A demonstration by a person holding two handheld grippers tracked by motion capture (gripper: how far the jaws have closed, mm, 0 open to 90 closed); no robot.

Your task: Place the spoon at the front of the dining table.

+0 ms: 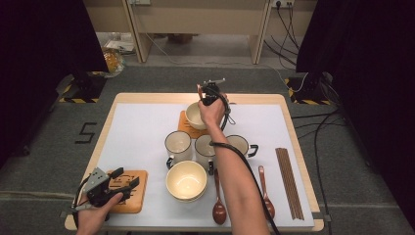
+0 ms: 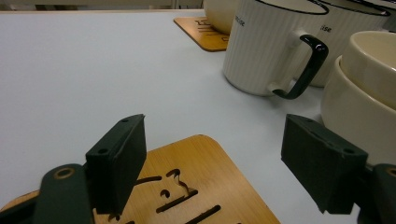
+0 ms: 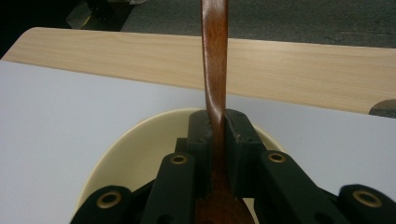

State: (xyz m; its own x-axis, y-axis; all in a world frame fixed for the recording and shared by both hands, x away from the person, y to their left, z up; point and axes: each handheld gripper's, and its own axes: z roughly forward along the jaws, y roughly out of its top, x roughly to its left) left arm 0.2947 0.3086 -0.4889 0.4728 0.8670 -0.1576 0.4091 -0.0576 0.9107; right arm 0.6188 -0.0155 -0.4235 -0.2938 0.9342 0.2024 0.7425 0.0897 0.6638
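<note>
My right gripper point(image 1: 206, 96) is at the far middle of the table, just above a cream bowl point(image 1: 195, 115) that rests on a wooden coaster point(image 1: 186, 126). In the right gripper view its jaws are shut on the handle of a brown wooden spoon point(image 3: 215, 70), whose handle rises past the bowl's rim point(image 3: 140, 135); the spoon's head is hidden below the jaws. My left gripper point(image 1: 126, 177) hovers open over a second wooden coaster point(image 1: 128, 198) at the front left. Between its spread jaws, the left gripper view shows that coaster point(image 2: 196, 186) and nothing held.
Three white mugs point(image 1: 177, 144) stand in a row mid-table, with two stacked cream bowls point(image 1: 186, 180) in front of them. Two more wooden spoons point(image 1: 219, 198) and a bundle of chopsticks point(image 1: 288, 182) lie at the front right. A white mat point(image 1: 132, 132) covers the table.
</note>
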